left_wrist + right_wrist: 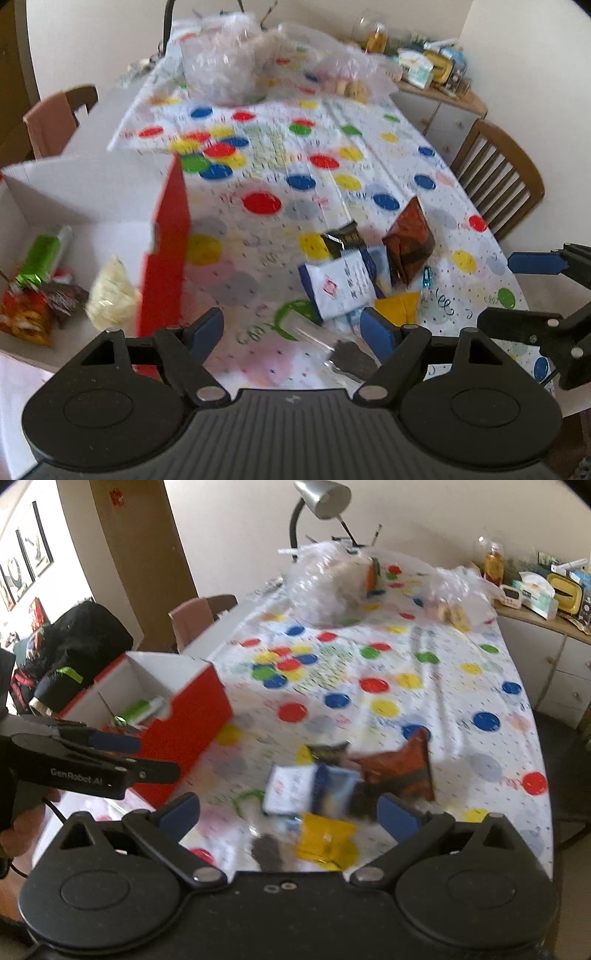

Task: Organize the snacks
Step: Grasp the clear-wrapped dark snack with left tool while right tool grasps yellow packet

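A red box [166, 236] with a white inside stands at the left of the table and also shows in the right wrist view [184, 731]. It holds a green packet [40, 258], an orange-red packet [26, 317], a dark wrapper [64, 299] and a pale bag [110, 295]. A pile of snacks lies on the dotted cloth: a white-blue packet [340, 284], a dark brown bag [410, 240], a black packet [343, 236], a yellow packet [325, 834]. My left gripper [295, 328] is open and empty, near the box. My right gripper [291, 808] is open and empty above the pile.
Clear plastic bags [325, 587] sit at the table's far end, under a desk lamp [325, 494]. Wooden chairs [498, 173] stand at both sides. A cluttered sideboard [546, 598] is at the back right. A black bag [74, 646] lies left of the box.
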